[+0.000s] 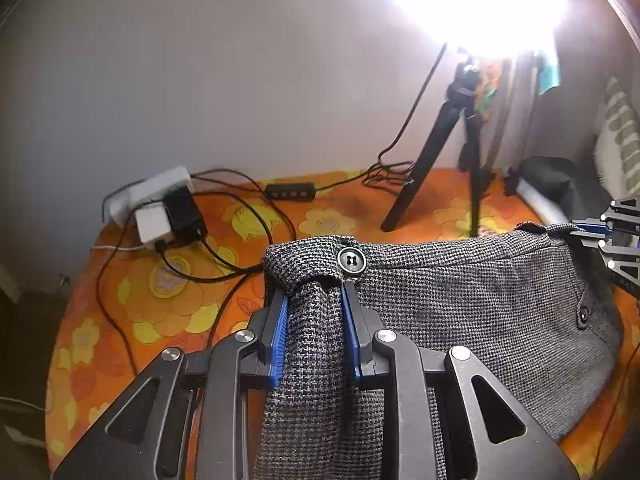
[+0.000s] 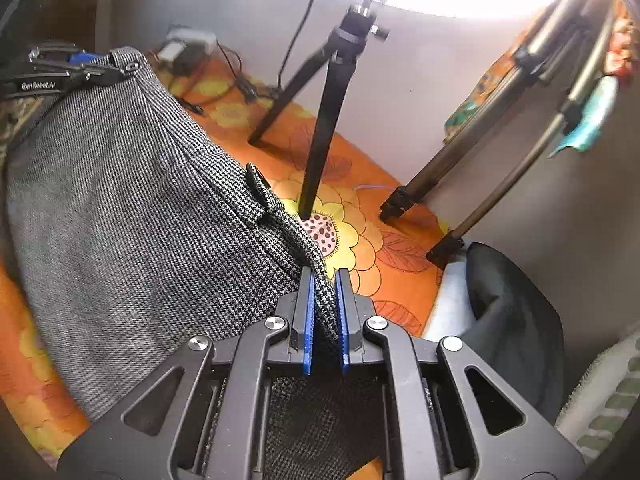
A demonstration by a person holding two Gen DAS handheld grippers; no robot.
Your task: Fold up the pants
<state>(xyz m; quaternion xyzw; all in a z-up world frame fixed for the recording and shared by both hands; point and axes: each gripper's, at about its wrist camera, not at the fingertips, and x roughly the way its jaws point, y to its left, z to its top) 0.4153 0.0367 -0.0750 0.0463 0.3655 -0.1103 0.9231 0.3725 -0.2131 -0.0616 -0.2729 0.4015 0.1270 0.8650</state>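
Grey houndstooth pants (image 1: 460,300) hang stretched by their waistband between my two grippers, above an orange flowered bedsheet (image 1: 168,296). My left gripper (image 1: 314,292) is shut on the buttoned end of the waistband, just below the black button (image 1: 351,261). My right gripper (image 2: 323,276) is shut on the other end of the waistband, near a belt loop (image 2: 258,186). The pants (image 2: 132,232) spread to the left in the right wrist view. Each gripper shows in the other's view: the right (image 1: 600,236) and the left (image 2: 92,68).
A black tripod (image 1: 452,148) stands on the sheet behind the pants, under a bright lamp. A power strip with chargers (image 1: 160,208) and cables lies at the far left by the wall. Two more tripod legs (image 2: 480,152) and a dark bag (image 2: 516,320) are on the right.
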